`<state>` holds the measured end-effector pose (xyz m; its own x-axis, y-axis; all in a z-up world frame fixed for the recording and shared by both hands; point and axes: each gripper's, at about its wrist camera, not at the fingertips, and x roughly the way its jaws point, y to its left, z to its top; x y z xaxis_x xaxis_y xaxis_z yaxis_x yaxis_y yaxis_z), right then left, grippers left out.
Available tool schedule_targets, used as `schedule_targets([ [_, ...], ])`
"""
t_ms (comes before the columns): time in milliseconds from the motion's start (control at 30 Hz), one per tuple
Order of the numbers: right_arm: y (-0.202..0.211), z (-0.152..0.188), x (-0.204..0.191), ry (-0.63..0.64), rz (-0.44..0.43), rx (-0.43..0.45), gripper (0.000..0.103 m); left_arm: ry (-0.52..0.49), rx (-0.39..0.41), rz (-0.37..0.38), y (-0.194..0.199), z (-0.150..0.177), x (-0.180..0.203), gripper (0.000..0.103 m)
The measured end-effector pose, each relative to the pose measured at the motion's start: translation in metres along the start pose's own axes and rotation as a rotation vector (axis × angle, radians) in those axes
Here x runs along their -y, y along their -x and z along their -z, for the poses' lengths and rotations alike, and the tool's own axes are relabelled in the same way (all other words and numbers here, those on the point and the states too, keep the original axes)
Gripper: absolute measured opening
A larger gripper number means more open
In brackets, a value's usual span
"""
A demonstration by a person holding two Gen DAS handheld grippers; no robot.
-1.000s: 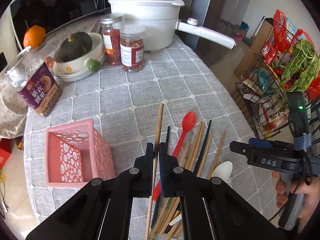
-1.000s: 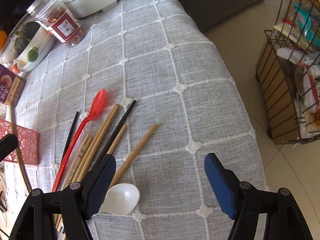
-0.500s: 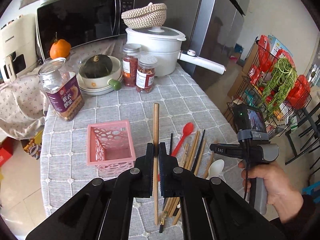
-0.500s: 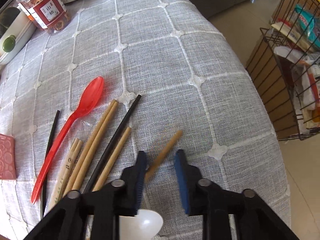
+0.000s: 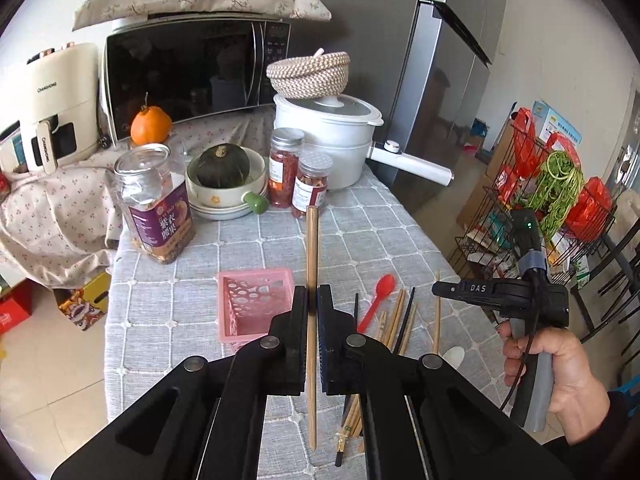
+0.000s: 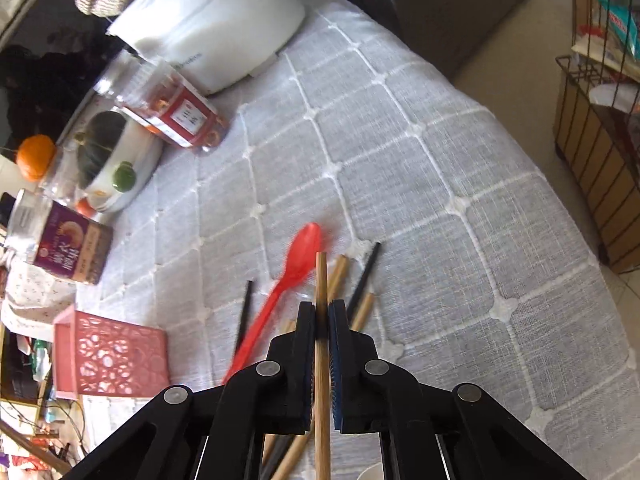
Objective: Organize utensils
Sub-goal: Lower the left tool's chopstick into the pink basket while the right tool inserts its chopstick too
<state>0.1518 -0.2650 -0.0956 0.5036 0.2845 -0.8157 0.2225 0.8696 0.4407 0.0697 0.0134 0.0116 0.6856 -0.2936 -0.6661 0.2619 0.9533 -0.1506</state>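
My left gripper [image 5: 313,293] is shut on a long wooden chopstick [image 5: 312,248] and holds it in the air, to the right of the pink basket [image 5: 256,300]. A hand carries my right gripper [image 5: 436,289] over the pile of chopsticks [image 5: 400,320]. In the right wrist view the right gripper [image 6: 321,309] has its jaws closing, and its pads press on another wooden chopstick [image 6: 321,276], lifted off the cloth. Under it lie the red spoon [image 6: 298,264], black and wooden chopsticks [image 6: 362,276] and the pink basket [image 6: 108,356]. A white spoon [image 5: 454,356] lies near the table's front edge.
At the back of the table stand a white pot [image 5: 326,148], two spice jars [image 5: 310,188], a bowl with a dark squash [image 5: 224,176] and a purple-labelled jar [image 5: 156,204]. A wire rack [image 5: 540,216] of groceries stands on the floor past the table's right edge.
My right gripper has gone from wide open to shut on a wooden chopstick and raised it. The left gripper has risen and drawn back with its chopstick.
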Motion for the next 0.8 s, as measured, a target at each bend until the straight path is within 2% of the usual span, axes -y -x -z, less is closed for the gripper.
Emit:
schedule_targets([
  [200,0.056,0.010,-0.033,0.130,-0.056,0.149,0.005,0.026,0.134,-0.015,0.033,-0.008,-0.008,0.004],
  [533,0.122,0.035,-0.078,0.292,-0.144,0.356,0.005,0.133,0.513,-0.053,0.071,-0.013,-0.028,0.004],
  [600,0.128,0.036,-0.084,0.306,-0.160,0.379,0.005,0.141,0.537,-0.089,0.066,-0.017,-0.033,0.004],
  [800,0.134,0.039,-0.094,0.334,-0.180,0.406,0.005,0.152,0.515,-0.169,0.023,-0.020,-0.050,0.004],
])
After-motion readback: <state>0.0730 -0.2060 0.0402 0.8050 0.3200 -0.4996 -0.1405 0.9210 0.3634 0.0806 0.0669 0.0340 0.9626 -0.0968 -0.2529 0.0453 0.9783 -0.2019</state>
